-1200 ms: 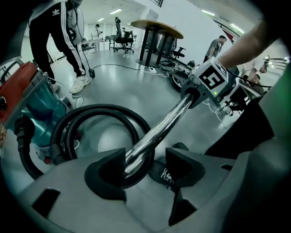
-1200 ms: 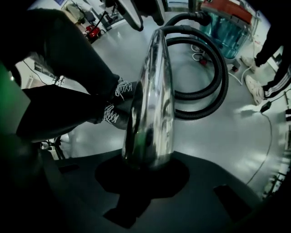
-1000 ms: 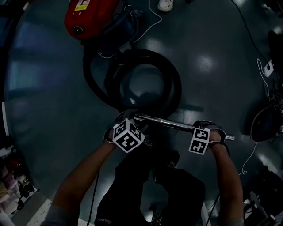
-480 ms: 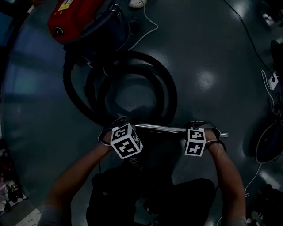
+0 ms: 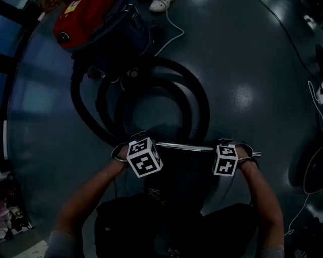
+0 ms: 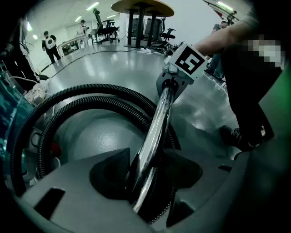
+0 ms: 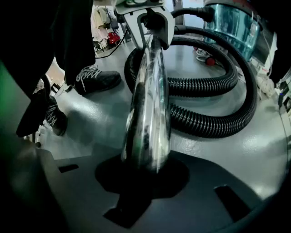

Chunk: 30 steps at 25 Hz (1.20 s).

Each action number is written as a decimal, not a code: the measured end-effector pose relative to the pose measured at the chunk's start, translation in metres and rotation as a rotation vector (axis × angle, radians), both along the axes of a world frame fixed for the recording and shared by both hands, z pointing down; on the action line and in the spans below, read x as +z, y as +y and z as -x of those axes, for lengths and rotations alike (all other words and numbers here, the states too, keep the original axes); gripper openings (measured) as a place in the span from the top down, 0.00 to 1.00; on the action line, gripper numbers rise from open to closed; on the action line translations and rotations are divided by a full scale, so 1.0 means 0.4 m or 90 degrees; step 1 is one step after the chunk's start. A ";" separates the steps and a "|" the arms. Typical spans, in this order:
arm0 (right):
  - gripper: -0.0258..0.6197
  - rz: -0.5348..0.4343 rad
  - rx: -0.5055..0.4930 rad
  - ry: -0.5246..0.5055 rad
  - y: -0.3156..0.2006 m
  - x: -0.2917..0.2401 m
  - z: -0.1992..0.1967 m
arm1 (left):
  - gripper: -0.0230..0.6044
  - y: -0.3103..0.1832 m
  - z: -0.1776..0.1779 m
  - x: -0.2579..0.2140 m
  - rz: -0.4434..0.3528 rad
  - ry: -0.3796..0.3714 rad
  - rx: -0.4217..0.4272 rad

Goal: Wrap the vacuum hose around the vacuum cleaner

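The red vacuum cleaner (image 5: 86,20) stands at the top left; its teal canister (image 7: 232,25) also shows in the right gripper view. Its black ribbed hose (image 5: 197,116) lies in loops on the grey floor in front of it. A chrome wand (image 5: 184,147) hangs level between my two grippers, close over the floor. My left gripper (image 5: 136,147) has the wand's hose end (image 6: 157,123) between its jaws, which have just been closing and press on it. My right gripper (image 5: 229,151) is shut on the wand's other end (image 7: 150,100).
A white cable (image 5: 174,30) and a white shoe (image 5: 160,4) lie beyond the vacuum, and more cables (image 5: 313,101) at the right. The person's own shoes (image 7: 93,77) stand just behind the wand. Far off are a round table (image 6: 142,7) and people (image 6: 49,43).
Both grippers have sunk toward the floor with the wand still between them. The wand, slanted a second ago, now lies level in the head view, beside the near edge of the hose loops.
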State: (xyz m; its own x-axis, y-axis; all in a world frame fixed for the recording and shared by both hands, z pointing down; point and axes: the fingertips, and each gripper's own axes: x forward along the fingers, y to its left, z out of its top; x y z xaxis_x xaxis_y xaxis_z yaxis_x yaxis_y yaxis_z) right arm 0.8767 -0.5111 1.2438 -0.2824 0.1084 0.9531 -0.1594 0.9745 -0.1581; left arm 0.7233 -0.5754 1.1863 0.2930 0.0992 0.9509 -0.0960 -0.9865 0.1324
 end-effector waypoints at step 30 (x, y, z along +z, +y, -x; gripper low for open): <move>0.67 0.035 0.306 -0.204 -0.062 -0.168 -0.034 | 0.64 0.031 -0.001 0.017 0.050 -0.008 0.042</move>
